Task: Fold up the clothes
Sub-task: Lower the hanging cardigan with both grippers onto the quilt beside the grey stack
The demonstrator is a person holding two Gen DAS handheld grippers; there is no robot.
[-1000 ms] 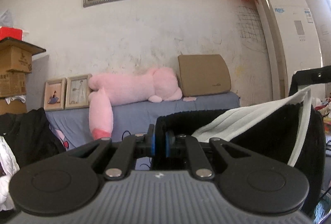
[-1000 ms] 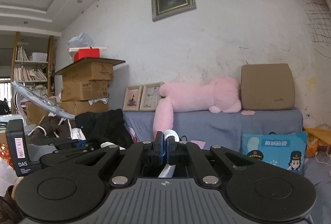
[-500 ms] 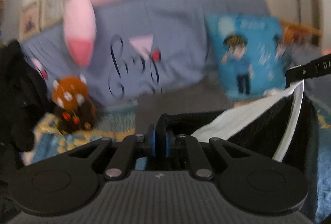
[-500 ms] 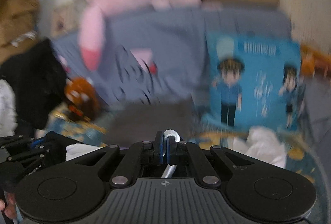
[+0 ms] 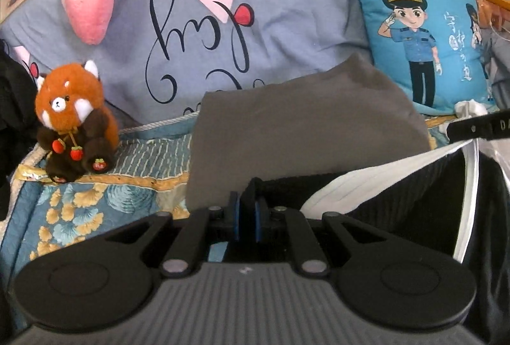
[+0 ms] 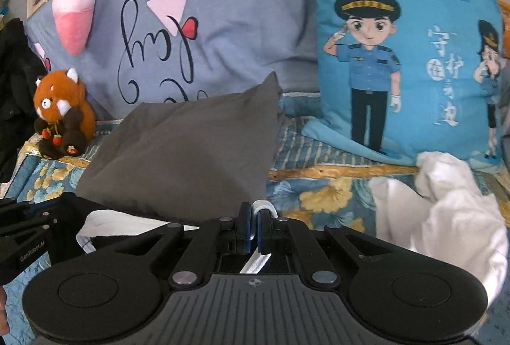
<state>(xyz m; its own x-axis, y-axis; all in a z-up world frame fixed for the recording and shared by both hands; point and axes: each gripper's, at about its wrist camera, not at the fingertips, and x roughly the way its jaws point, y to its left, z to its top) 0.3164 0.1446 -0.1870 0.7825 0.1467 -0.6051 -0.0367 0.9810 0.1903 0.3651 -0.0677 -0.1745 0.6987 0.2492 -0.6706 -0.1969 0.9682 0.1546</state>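
Both grippers pinch one black garment with white trim: the left gripper is clamped on its black edge, the right gripper on a white band. The cloth hangs stretched between them, its long axis running side to side, left to right. Ahead and below lies a grey folded piece on the quilt, nearer the left gripper.

The black garment was ribbed knit cloth with white trim; the grey folded cloth looked smooth and matt; the red panda toy was fuzzy plush.
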